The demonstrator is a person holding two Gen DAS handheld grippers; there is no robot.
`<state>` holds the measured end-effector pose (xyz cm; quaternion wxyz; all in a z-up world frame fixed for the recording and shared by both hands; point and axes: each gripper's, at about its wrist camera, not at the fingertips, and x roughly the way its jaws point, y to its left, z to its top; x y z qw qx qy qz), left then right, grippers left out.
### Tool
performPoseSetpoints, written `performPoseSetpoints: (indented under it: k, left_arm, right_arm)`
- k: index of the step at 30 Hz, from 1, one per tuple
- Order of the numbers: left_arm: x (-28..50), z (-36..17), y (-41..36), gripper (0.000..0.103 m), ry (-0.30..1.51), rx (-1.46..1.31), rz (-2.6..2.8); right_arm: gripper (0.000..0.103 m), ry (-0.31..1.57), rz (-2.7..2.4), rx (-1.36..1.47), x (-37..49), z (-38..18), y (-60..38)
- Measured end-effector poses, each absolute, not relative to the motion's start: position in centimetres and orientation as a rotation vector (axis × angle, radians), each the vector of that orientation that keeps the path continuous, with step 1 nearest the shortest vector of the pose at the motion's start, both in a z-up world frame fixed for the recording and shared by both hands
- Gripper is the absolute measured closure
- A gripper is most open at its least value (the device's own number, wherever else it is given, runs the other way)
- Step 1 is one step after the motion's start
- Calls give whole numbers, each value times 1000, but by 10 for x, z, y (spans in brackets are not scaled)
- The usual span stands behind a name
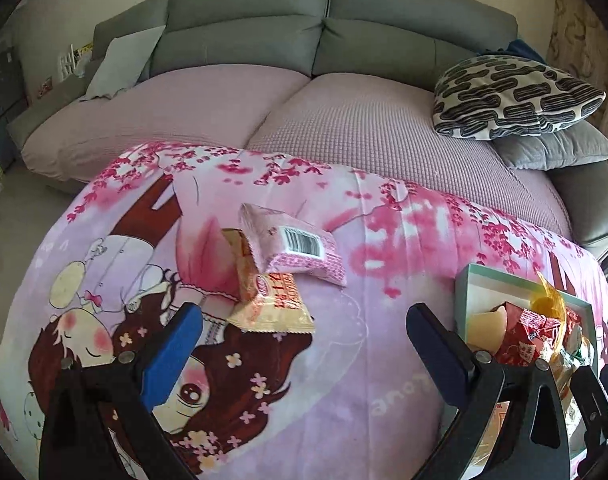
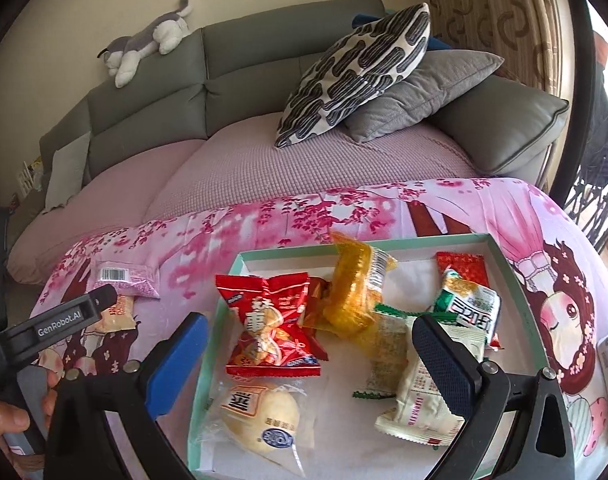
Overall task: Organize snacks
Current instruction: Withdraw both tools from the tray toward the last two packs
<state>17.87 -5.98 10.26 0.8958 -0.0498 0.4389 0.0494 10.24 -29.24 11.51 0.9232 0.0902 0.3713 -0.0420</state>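
A: Left gripper (image 1: 304, 320) noted with jaws spread wide, nothing held between them. The pink packet (image 1: 294, 249) with a barcode is seen just ahead of the gap, lying on the cartoon-print blanket (image 1: 343, 380).

B: And the beige packet (image 1: 270, 300)?

A: Found nearer the left finger, its upper end tucked under the pink packet's edge; the two are touching. The finger itself is apart from both.

B: Right gripper (image 2: 309, 342) recorded likewise released, fingers wide and empty, held above the green-rimmed tray (image 2: 503, 258). Directly between the fingers, the red packet (image 2: 272, 326) is seen. Nearer the camera, by the left finger, a clear-wrapped bun (image 2: 260, 420) lies.

A: Beyond the gap?

B: A yellow packet (image 2: 353, 286) is propped against the red one. By the right finger, green-and-white packets (image 2: 467, 304) are piled, partly hidden by the pad. A small red sachet (image 2: 461, 266) is noted at the tray's far side.

A: The tray is seen off the left gripper's right finger, snacks heaped inside.

B: Far to the left of the right gripper, the pink and beige packets remain outside the tray. The sofa (image 2: 264, 64) is noted behind.
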Motion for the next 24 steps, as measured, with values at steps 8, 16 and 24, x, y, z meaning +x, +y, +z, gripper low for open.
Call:
performPoseSetpoints:
  k: [8, 16, 24]
  left_arm:
    - [184, 111, 11, 1, 886, -238, 193]
    - [195, 102, 52, 1, 894, -304, 259]
    - [204, 79, 82, 1, 944, -363, 338]
  right_arm:
    - [0, 769, 98, 169, 142, 130, -234]
    - [0, 863, 274, 173, 194, 116, -176]
    - [0, 936, 354, 135, 238, 97, -130]
